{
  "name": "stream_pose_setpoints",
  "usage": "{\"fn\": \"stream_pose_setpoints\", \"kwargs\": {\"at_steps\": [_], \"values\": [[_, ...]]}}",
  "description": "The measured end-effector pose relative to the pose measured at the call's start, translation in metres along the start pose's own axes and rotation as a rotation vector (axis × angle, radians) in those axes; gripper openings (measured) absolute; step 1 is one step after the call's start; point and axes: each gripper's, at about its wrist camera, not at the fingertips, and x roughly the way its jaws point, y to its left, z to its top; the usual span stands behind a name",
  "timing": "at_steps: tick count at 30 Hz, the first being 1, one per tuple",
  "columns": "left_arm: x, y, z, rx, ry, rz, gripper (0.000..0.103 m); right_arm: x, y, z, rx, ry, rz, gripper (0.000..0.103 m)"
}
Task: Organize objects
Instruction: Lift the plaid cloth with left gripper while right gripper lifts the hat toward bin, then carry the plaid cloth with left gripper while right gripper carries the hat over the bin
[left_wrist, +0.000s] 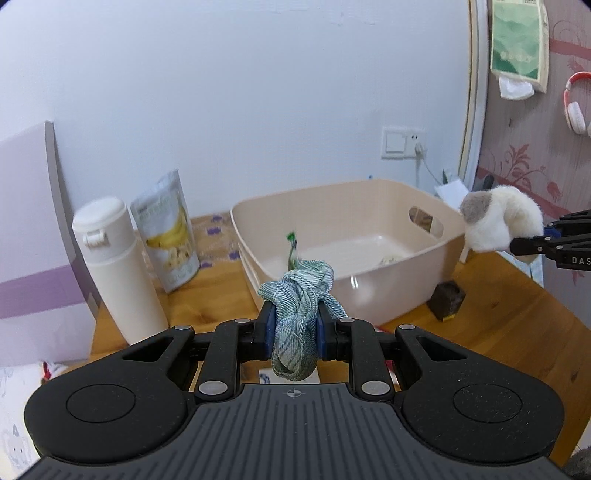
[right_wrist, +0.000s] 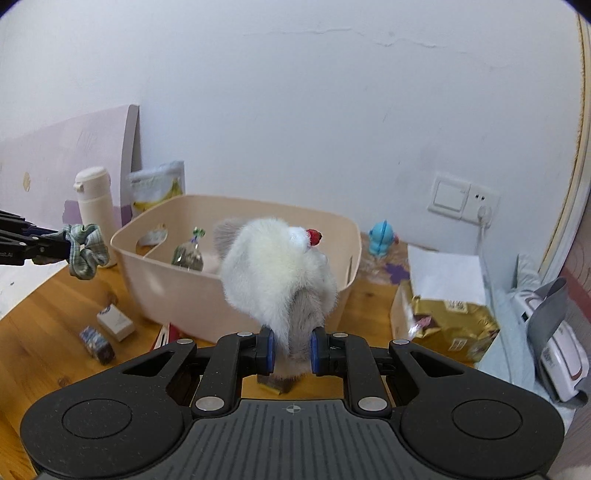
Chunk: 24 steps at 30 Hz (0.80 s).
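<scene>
Beige plastic bin (left_wrist: 369, 291) sits open-topped on the wooden table (left_wrist: 517, 325), presumably why the left gripper (left_wrist: 294, 325) pinches a green plaid scrunchie (left_wrist: 299, 314) before it while the right gripper (right_wrist: 292, 350) clamps a fluffy white toy (right_wrist: 273, 280) near its rim.

The left gripper (left_wrist: 294, 326) points forward, its fingers closed tight on a green checked scrunchie (left_wrist: 299, 314) and held in the air. The right gripper (right_wrist: 292, 349) is level beside it, fingers clamped on a fluffy white toy (right_wrist: 277, 273).
</scene>
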Motion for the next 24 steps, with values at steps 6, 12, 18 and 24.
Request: {"fn": "stream_pose_setpoints", "kwargs": {"at_steps": [6, 12, 18, 24], "values": [[-0.003, 0.001, 0.020, 0.007, -0.035, 0.015, 0.021, 0.000, -0.003, 0.012, -0.002, -0.026, -0.008, 0.017], [0.002, -0.005, 0.044, 0.037, -0.067, 0.013, 0.021, 0.005, -0.007, 0.024, -0.004, -0.041, -0.011, 0.017], [0.024, -0.012, 0.066, 0.061, -0.065, 0.001, 0.021, 0.019, -0.011, 0.038, -0.005, -0.041, -0.009, 0.017], [0.056, -0.024, 0.076, 0.098, -0.037, -0.022, 0.021, 0.041, -0.018, 0.047, -0.016, -0.012, -0.009, 0.017]]}}
